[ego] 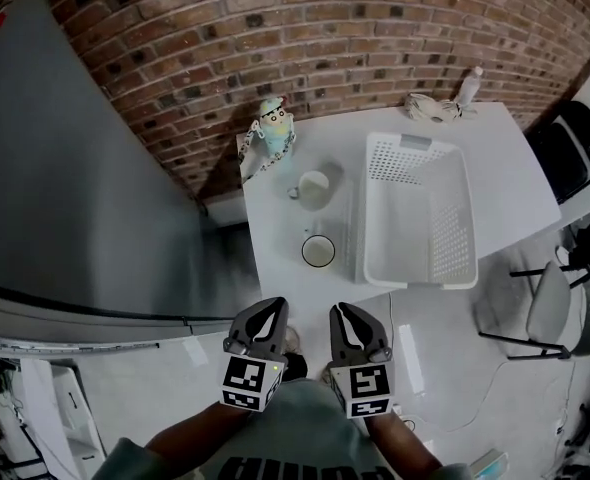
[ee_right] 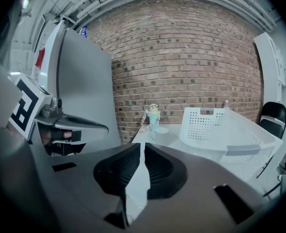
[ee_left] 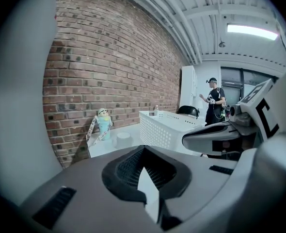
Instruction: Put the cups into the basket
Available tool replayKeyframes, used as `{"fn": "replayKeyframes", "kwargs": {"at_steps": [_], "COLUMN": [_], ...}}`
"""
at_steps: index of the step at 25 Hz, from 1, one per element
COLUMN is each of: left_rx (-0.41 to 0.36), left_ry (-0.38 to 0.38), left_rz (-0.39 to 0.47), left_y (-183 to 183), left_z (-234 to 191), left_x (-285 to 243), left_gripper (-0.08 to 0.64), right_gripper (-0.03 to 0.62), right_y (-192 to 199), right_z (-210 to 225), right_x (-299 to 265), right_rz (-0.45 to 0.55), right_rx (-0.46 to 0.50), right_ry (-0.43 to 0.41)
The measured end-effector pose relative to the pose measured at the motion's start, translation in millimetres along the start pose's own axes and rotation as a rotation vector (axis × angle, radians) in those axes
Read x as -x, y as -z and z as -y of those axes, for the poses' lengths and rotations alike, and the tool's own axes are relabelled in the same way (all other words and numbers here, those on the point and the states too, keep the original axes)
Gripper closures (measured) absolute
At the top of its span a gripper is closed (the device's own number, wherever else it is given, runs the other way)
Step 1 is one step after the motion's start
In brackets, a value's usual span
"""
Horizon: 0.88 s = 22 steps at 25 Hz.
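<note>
Two cups stand on the white table (ego: pixel 275 230), left of the basket. The farther cup (ego: pixel 314 188) is plain white and also shows small in the left gripper view (ee_left: pixel 123 139). The nearer cup (ego: pixel 318 251) has a dark rim. The white perforated basket (ego: pixel 420 213) sits empty on the table's right half. Both grippers hang side by side short of the table's near edge, pointing at it. My left gripper (ego: pixel 272 306) (ee_left: pixel 144 148) is shut on nothing. My right gripper (ego: pixel 344 311) (ee_right: pixel 142 144) is likewise shut and empty.
A small cartoon figurine (ego: pixel 272 128) stands at the table's far left corner against the brick wall. A bottle (ego: pixel 470 84) and a tangle of cord (ego: pixel 430 107) lie at the far edge. A grey cabinet (ego: pixel 65 168) flanks the left; chairs (ego: pixel 550 308) stand right. A person (ee_left: pixel 213 102) stands far behind.
</note>
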<state>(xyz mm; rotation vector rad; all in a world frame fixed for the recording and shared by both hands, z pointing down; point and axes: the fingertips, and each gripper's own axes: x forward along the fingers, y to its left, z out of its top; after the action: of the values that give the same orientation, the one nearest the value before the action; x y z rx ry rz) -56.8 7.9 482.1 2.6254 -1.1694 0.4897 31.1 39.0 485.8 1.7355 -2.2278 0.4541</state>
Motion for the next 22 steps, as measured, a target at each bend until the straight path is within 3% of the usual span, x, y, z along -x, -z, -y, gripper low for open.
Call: {"fn": "replayKeyframes", "kwargs": {"at_steps": [2, 5, 11, 22], "left_rx": [-0.001, -0.003, -0.021, -0.039], "left_ry": [0.013, 0.032, 0.044, 0.044], "left_rz": [-0.003, -0.010, -0.032, -0.059], "left_y": [2, 3, 8, 23], "left_z": [-11, -26, -56, -94], "left_x": [-9, -21, -39, -61], "left_gripper": [0.552, 0.552, 0.552, 0.552], "right_gripper": [0.569, 0.476, 0.375, 0.257], "right_y": [2, 6, 9, 23], "right_z": [1, 3, 8, 19], "right_x": [-14, -35, -67, -125], "right_rz": [-0.014, -0.045, -0.088, -0.156], "right_rx": [-0.008, -0.032, -0.050, -0.068], "right_ry": [0.017, 0.033, 0.092, 0.202]}}
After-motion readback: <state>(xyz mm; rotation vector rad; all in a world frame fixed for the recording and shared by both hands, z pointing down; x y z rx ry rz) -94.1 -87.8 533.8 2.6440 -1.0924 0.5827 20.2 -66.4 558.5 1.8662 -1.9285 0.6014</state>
